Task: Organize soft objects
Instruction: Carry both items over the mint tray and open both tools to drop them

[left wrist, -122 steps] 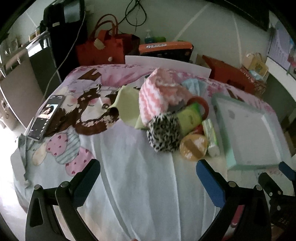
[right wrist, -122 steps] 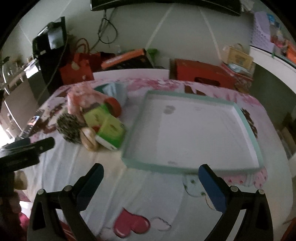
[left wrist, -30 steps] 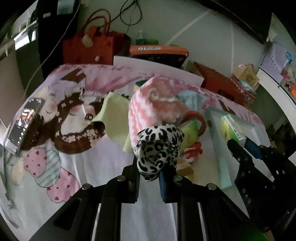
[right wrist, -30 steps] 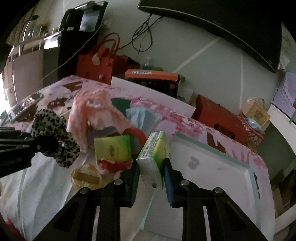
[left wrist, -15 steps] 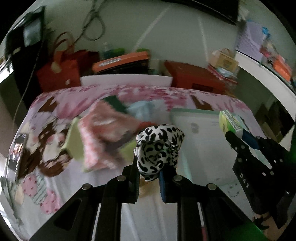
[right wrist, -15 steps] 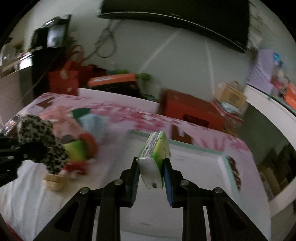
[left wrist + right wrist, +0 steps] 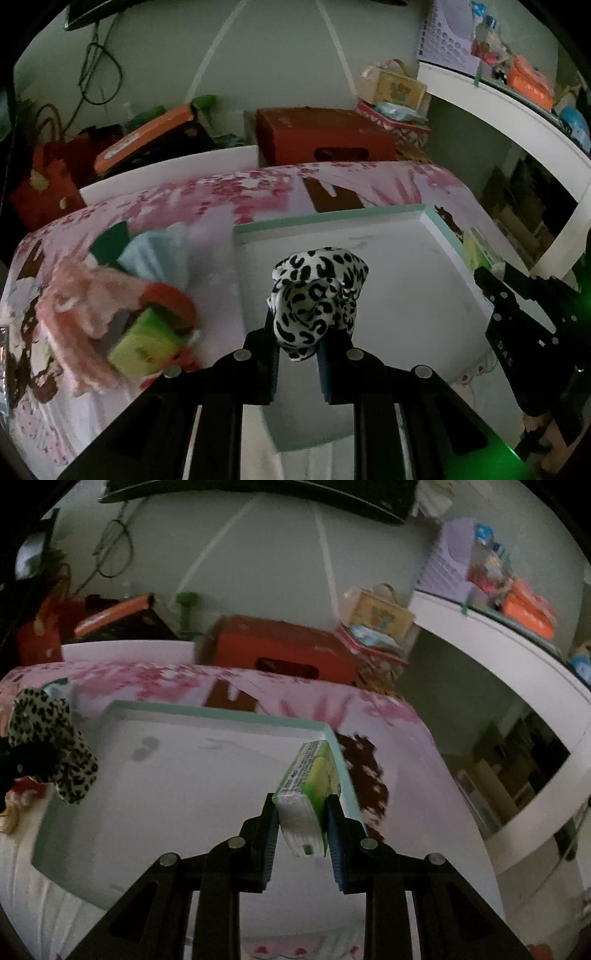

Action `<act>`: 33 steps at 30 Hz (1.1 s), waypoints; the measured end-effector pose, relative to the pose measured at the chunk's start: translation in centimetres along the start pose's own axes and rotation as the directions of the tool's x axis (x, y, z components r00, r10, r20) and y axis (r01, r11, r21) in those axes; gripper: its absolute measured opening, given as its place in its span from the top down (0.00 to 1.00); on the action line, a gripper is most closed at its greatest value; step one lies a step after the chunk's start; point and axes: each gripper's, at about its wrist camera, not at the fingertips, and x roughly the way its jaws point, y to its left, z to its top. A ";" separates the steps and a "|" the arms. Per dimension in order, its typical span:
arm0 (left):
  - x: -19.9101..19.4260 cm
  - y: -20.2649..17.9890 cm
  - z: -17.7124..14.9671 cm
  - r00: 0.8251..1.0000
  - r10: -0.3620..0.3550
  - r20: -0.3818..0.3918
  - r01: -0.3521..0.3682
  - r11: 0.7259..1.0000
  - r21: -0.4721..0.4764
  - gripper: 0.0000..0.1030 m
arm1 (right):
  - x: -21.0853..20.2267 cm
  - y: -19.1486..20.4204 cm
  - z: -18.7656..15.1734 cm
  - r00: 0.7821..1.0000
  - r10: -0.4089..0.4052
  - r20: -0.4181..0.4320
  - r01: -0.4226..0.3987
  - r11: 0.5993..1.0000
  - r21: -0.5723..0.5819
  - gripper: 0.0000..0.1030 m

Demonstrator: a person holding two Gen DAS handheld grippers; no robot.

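A: Start closest to the lens. What is the left gripper (image 7: 297, 345) doing?

B: Low centre of the left wrist view, its jaws are clenched on a leopard-print scrunchie (image 7: 317, 295), which bulges up above the fingertips. Behind and beneath it in the picture lies the white tray (image 7: 424, 314) with the mint-green rim.

A: And the right one?

B: The right gripper (image 7: 301, 825), bottom centre of its own view, grasps a green-and-white tissue pack (image 7: 308, 794) by its sides (the pack stands on edge, one end toward the lens). It sits in front of the tray's right rim near the far right corner; whether it touches the tray I cannot tell.

A: Can each gripper see the other?

B: Yes. At the left edge of the right wrist view the scrunchie shows over the tray's left side, and at the right edge of the left wrist view the other tool's dark body appears, with a sliver of the pack ahead of it.

A: What remains outside the tray?

B: Left of centre in the left wrist view, on the pink patterned bedspread (image 7: 221, 192): a fuzzy pink cloth (image 7: 85, 295), a green packet (image 7: 147, 343) touching it, and a pale blue cloth (image 7: 159, 254) just behind. All are blurred.

A: Farther back?

B: A red box (image 7: 321, 136) in the upper middle, and a white shelf (image 7: 517, 110) curving across the upper right.
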 end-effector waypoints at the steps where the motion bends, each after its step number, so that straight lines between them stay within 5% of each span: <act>1: 0.3 -0.3 0.1 1.000 -0.002 -0.002 0.002 1.000 0.003 0.82 | 0.2 -0.2 -0.1 1.000 -0.005 -0.007 0.005 1.000 0.001 0.74; 11: 4.1 -2.5 -0.3 0.996 -0.025 -0.083 0.028 0.999 0.033 0.81 | 1.7 -1.3 -1.3 0.997 -0.027 -0.079 0.028 0.999 0.016 0.74; 12: 4.4 -2.6 -0.3 0.996 -0.022 -0.091 0.025 0.999 0.032 0.78 | 1.7 -1.3 -1.3 0.996 -0.024 -0.082 0.025 1.000 0.014 0.74; 15: 4.7 -2.4 -0.5 0.994 -0.014 -0.109 0.017 0.999 0.028 0.42 | 1.6 -1.2 -1.4 0.996 -0.021 -0.089 0.022 1.000 0.012 0.73; 20: 3.8 -1.6 -0.6 0.994 0.005 -0.108 -0.004 1.000 0.009 0.31 | 1.2 -0.8 -1.2 0.995 -0.017 -0.101 0.018 1.000 0.010 0.71; 21: 3.7 -1.4 -0.5 0.994 0.009 -0.108 -0.008 1.000 0.007 0.27 | 1.1 -0.8 -1.2 0.995 -0.018 -0.101 0.019 1.000 0.007 0.68; 23: 3.5 -1.0 -0.5 0.994 0.025 -0.110 -0.025 1.000 0.002 0.25 | 0.7 -0.6 -1.1 0.995 -0.014 -0.094 0.014 1.000 0.000 0.49; 28: 2.6 0.4 -0.6 0.994 0.049 -0.096 -0.052 0.998 -0.035 0.08 | -0.3 -0.3 -0.8 0.996 0.009 -0.090 -0.009 1.000 0.002 0.32; 33: 1.6 1.7 -1.2 0.990 0.110 -0.085 -0.114 0.992 -0.051 0.04 | -1.2 -0.1 -0.7 0.995 0.026 -0.098 -0.025 1.000 0.007 0.12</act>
